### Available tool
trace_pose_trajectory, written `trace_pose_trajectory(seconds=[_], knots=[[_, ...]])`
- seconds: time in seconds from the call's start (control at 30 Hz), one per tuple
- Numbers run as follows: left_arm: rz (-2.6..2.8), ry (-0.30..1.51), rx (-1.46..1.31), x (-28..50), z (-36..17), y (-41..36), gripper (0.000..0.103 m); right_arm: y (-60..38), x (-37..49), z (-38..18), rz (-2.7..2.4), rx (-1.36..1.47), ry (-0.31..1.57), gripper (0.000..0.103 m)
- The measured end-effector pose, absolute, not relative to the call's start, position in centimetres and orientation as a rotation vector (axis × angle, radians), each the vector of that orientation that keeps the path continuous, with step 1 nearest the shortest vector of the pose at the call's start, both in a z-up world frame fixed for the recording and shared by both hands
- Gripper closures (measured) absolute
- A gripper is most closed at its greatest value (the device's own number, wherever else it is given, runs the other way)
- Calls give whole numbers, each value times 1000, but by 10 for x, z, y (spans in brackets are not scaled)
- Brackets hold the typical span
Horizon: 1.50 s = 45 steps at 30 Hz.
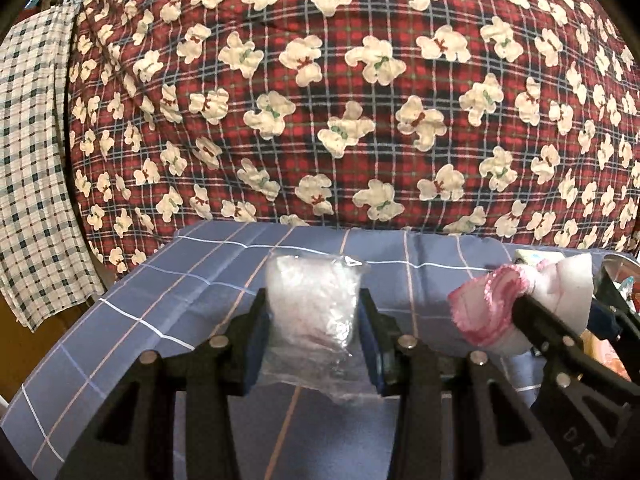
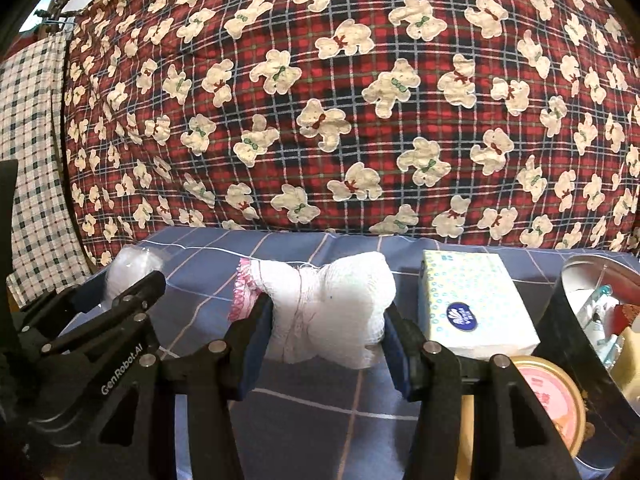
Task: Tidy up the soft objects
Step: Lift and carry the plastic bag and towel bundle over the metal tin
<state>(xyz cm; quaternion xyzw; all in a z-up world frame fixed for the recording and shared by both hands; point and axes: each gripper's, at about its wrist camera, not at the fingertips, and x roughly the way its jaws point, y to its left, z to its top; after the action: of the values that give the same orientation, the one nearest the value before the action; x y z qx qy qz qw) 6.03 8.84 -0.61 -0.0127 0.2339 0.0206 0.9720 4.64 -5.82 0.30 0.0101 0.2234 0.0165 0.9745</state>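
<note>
Gripping plastic bag between left claw pads

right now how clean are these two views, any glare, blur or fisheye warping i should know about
Left wrist view: strong barrel warp, the teddy-bear quilt bulges and the corners go black; the clear plastic bag in the left gripper glints, hiding its contents. Right wrist view: the same bulge; the white gauze bundle in the right gripper is nearly blown out, and the tissue pack logo stays soft.

Red plaid bear-print quilt hanging as backdrop, checked cloth draping at left, blue grid sheet covering what is possibly a table.
</note>
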Motion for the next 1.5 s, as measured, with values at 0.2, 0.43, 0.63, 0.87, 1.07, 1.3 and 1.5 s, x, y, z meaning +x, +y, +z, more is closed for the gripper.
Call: trace_pose_trajectory(seconds=[0.2,0.43,0.63,0.87,1.07,1.3,1.5], knots=[[31,447,-22,48,-4,78,62,-68,33,3,29,16,449,48],[15,430,-32,36,-2,69,62,-80,18,5,16,13,439,48],[-1,409,-20,25,0,57,62,-88,8,6,13,11,430,48],[-24,399,-25,15,1,46,62,-94,-5,8,13,-4,415,48],[-36,396,-27,9,2,39,62,-101,-11,9,10,-7,408,48],[-53,397,-32,3,2,31,62,-108,-20,12,5,-19,391,48],[-67,396,-30,-2,3,22,62,-113,-29,13,2,-37,373,48]])
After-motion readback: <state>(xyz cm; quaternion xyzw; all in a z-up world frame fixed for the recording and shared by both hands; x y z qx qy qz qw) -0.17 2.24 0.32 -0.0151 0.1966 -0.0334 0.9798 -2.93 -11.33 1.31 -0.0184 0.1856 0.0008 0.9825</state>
